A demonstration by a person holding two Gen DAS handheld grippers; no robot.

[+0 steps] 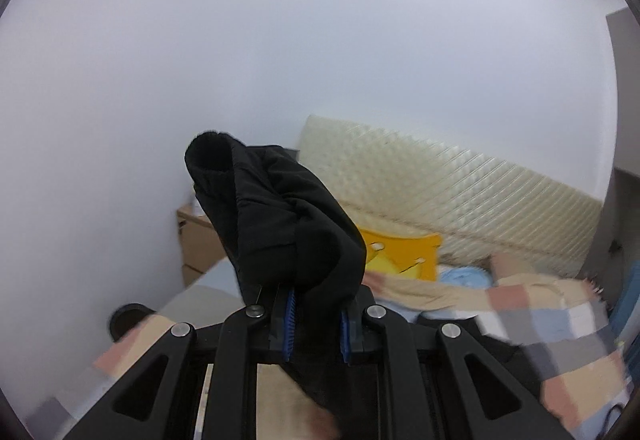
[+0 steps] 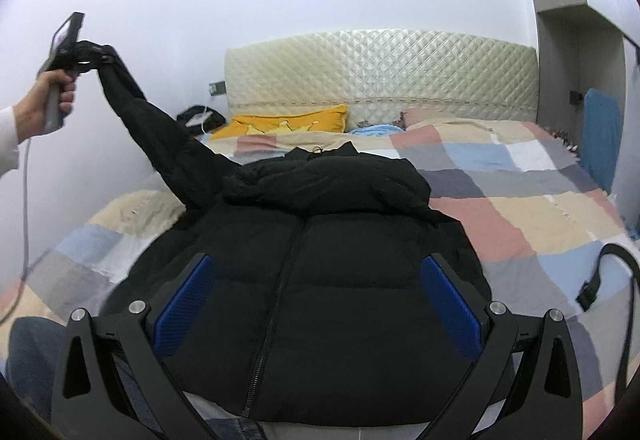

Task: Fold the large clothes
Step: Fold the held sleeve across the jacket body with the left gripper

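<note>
A black puffer jacket (image 2: 316,280) lies front up on the bed, zipper running down its middle. Its left sleeve (image 2: 160,132) is stretched up and to the left, off the bed. My left gripper (image 2: 86,54), held by a hand at the far left of the right wrist view, is shut on the sleeve's cuff. In the left wrist view the cuff (image 1: 276,216) bulges up between the blue pads (image 1: 290,320) of the left gripper (image 1: 318,324). My right gripper (image 2: 316,304) stands open low over the jacket's body, with nothing pinched between its blue pads (image 2: 188,304).
The bed carries a checked blanket (image 2: 500,192) and a quilted cream headboard (image 2: 380,72). A yellow pillow (image 2: 288,124) and a blue cloth (image 2: 376,130) lie near the headboard. A black strap (image 2: 612,272) rests at the right edge. A wooden nightstand (image 1: 196,240) stands left of the bed.
</note>
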